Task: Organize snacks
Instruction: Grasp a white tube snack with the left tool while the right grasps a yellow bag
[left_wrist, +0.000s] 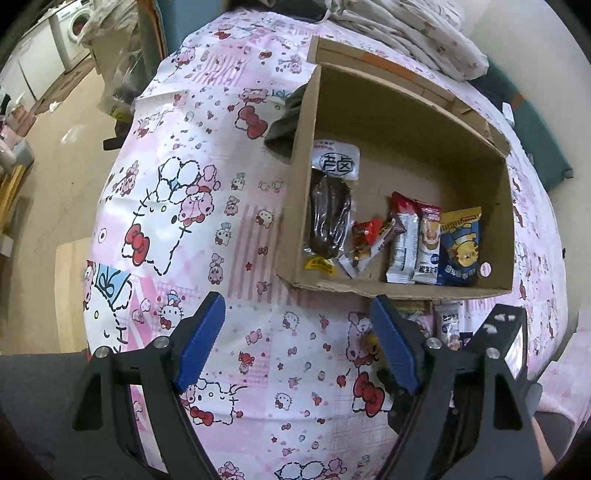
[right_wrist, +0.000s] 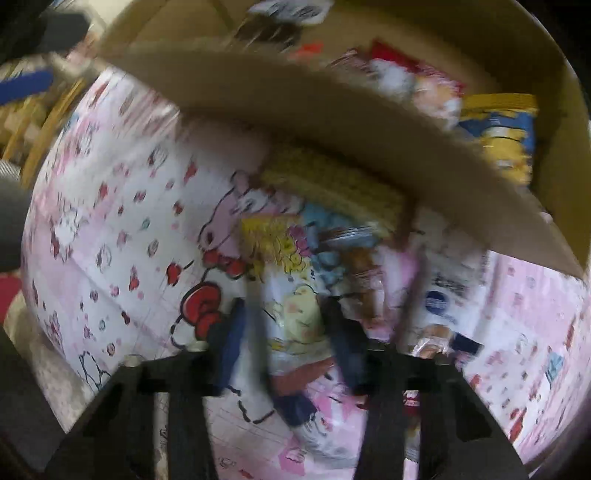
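**Snack sorting partly done: box half stocked, right claw closing around the next packet**

The cardboard box (left_wrist: 476, 99) stands open on the cartoon-print tablecloth (left_wrist: 207, 229). It already holds several snacks: a dark vacuum-packed item with a white label (left_wrist: 330, 206) along its left wall, a small red packet (left_wrist: 365, 230), two white wafer-style sachets (left_wrist: 415, 243) upright side by side, and a blue-and-yellow bag (left_wrist: 461, 247) against the right wall. Much of the box floor is bare. Outside, just beside the near wall, at least three packets remain on the cloth: a pale yellow cartoon-print packet (right_wrist: 295, 291), a yellowish flat pack (right_wrist: 332, 184) tucked against the box, and a white packet with blue print (right_wrist: 443, 295). By this evidence the task appears roughly midway.

The right gripper (right_wrist: 288, 332) points down over the pale yellow packet. Its jaws are narrowed and stand on either side of the wrapper; heavy motion blur prevents telling whether the pads actually press on it. The left gripper (left_wrist: 295, 332) is wide open and empty, hovering above bare cloth near the box front.
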